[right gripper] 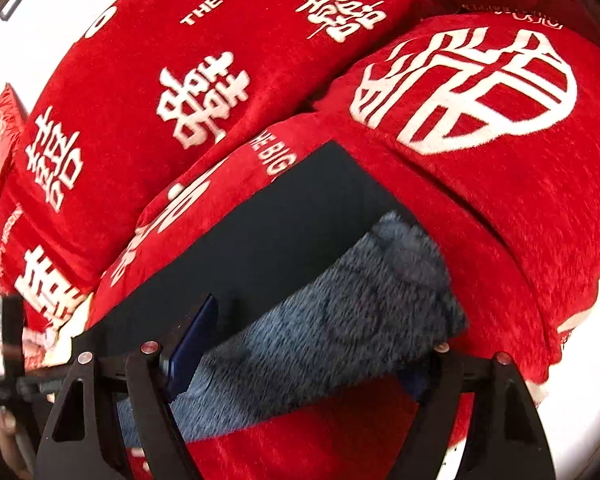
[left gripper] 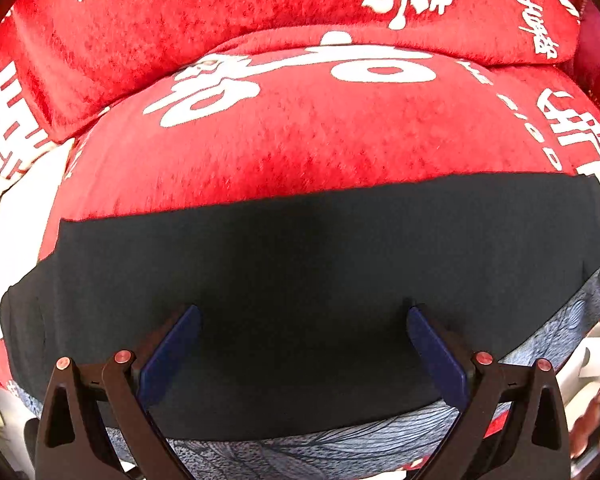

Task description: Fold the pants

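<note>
The pants (left gripper: 320,280), dark navy and laid flat as a folded band, stretch crosswise in front of the left tongs (left gripper: 304,320), their long axis running from the left of those tongs to the right, the far edge straight against the red cover. The left tongs hang released, their blue pads (left gripper: 172,352) spread wide apart above the dark cloth with nothing between them. Under the near edge of the pants lies a blue-grey patterned cloth (left gripper: 312,446), showing as a strip just before the tongs. In the right wrist view the pants (right gripper: 268,232) run on a slant, from the left pad up and away towards the right, ending in a squared corner ahead of the right tongs (right gripper: 312,340). These tongs are also spread open; the blue-grey patterned cloth (right gripper: 340,312) fills the gap between them, though whether it touches the pads cannot be told. Everything rests on a plush red cover (left gripper: 300,140) printed with large white characters, with red cushions (right gripper: 180,80) of the same print piled beyond both tongs.
</note>
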A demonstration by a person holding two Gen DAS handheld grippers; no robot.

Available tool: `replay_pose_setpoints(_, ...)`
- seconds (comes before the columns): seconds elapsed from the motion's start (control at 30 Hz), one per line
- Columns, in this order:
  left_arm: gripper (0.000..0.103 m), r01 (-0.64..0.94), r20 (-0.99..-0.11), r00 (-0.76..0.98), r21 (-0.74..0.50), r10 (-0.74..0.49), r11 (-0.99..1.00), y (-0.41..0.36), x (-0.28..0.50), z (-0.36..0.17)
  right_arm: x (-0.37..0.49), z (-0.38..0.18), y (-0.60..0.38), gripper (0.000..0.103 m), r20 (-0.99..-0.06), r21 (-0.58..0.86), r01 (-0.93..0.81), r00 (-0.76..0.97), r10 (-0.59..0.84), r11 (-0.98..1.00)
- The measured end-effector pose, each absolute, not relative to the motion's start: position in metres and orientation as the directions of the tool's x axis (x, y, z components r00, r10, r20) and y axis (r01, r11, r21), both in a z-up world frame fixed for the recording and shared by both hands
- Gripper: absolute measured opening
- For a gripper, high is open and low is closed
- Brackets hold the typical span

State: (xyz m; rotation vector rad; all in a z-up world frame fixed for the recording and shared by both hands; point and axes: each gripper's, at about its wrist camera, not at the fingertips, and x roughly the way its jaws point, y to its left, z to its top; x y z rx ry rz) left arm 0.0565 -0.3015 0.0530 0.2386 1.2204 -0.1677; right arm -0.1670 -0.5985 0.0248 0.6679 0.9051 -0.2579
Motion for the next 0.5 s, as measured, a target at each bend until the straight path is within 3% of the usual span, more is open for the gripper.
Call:
replay_pose_setpoints(0.23, 0.103, 0.264, -0.946, 0.325, 0.102, 0.011, 0.959, -0.318, 0.058, 0.042, -0.162, 0.02, -0.611, 0.084, -0.769, 0.439, 0.493, 0.639, 0.031, 0.751)
replay_pose_setpoints(0.43, 0.103, 0.252, -0.952, 0.306, 0.075, -0.006, 0.965, -0.315, 0.062, 0.044, -0.129, 0.017, -0.634, 0.084, -0.747, 0.487, 0.458, 0.66, 0.083, 0.743)
replay_pose_setpoints(0.47, 0.103, 0.253, -0.951, 0.309, 0.069, -0.013, 0.965, -0.315, 0.061, 0.045, -0.128, 0.018, -0.634, 0.076, -0.752, 0.481, 0.455, 0.654, 0.085, 0.749)
replay_pose_setpoints(0.5, 0.103, 0.258, -0.949, 0.314, 0.06, -0.025, 0.964, -0.316, 0.06, 0.048, -0.129, 0.019, -0.634, 0.051, -0.76, 0.472, 0.451, 0.643, 0.091, 0.758)
